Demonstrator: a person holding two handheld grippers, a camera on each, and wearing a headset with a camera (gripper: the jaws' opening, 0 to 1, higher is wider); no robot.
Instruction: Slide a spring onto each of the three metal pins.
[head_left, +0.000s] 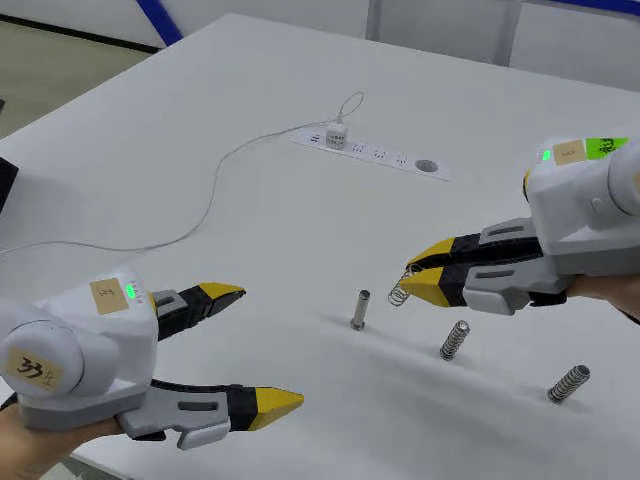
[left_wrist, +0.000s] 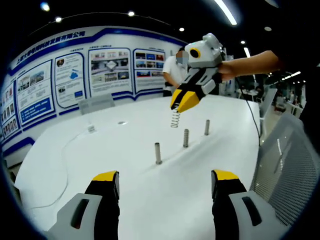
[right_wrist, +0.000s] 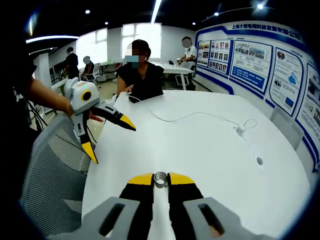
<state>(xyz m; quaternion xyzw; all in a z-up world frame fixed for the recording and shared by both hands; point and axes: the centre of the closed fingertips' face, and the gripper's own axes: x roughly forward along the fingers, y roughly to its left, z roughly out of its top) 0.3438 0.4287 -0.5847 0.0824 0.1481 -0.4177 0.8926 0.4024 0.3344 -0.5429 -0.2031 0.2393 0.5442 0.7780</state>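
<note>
Spring, head view: hanging pinched in tips of right gripper, clear of desk, near bare pin but not touching it. Standing toward desk's near edge alongside that pin: second pin & third pin, both already wearing coils, lining up toward right edge. Hovering by near-left corner: left gripper, jaws spread wide, gripping nothing. Lying toward far edge: power strip w/ white charger plugged in, cable trailing off toward left edge.

Left gripper view: looking along own yellow-tipped jaws, spread apart w/ nothing btwn. Across desk, right gripper dangling spring above surface, beyond bare pin. Second pin & third pin standing further back, coils on. Mesh chair sitting off desk's edge.

Right gripper view: clenching spring btwn yellow tips, coil showing end-on as a ring. Left gripper hanging by desk's edge, jaws apart, a hand holding it. Person in black sitting at far end; cable & charger lying on desk.
</note>
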